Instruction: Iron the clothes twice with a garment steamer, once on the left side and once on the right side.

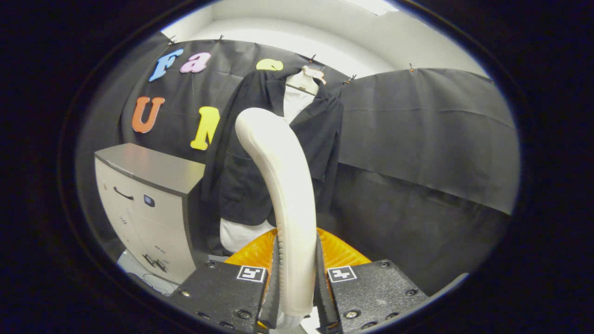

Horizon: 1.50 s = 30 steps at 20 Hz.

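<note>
A white curved garment steamer (pixel 283 185) stands up between my fingers, its handle running from my gripper (pixel 296 283) up to its head in front of the clothes. Both fingers press on the handle's sides, so the gripper is shut on it. An orange ribbed part (pixel 341 253) of the steamer shows just behind the fingers. Beyond the steamer hangs a black jacket (pixel 246 181) over a white shirt (pixel 293 103) on a hanger (pixel 306 80) against the booth's black wall. The steamer's head stands before the jacket's middle, a little way off from the cloth. The shirt's white hem (pixel 239 234) shows below the jacket.
A white cabinet (pixel 144 204) with a grey top (pixel 153 167) stands to the left of the jacket, close beside its sleeve. Black cloth (pixel 417 153) covers the wall to the right of the clothes. A pale floor strip (pixel 134 266) lies below the cabinet.
</note>
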Each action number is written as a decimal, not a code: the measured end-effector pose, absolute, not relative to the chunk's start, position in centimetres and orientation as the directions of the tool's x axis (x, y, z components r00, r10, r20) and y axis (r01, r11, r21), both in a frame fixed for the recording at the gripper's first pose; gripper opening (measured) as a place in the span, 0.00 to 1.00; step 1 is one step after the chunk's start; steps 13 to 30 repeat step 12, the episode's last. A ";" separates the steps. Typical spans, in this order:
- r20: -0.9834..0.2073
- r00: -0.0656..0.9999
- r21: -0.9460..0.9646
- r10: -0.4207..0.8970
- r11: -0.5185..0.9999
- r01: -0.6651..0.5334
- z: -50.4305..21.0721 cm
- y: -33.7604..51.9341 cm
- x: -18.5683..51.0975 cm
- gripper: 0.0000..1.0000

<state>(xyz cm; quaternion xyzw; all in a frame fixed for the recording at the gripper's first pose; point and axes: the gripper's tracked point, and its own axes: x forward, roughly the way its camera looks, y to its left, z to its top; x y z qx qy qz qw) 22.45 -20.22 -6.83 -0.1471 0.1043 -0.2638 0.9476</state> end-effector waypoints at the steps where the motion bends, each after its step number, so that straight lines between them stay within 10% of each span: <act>1: -0.105 0.853 -0.329 -0.511 0.827 0.455 -6.5 -20.1 22.3 0.36; 12: -0.001 0.963 -0.224 -0.270 0.938 0.263 -2.7 -14.6 21.0 0.35; 30: -0.001 0.963 -0.224 -0.270 0.938 0.263 -2.7 -14.6 21.0 0.35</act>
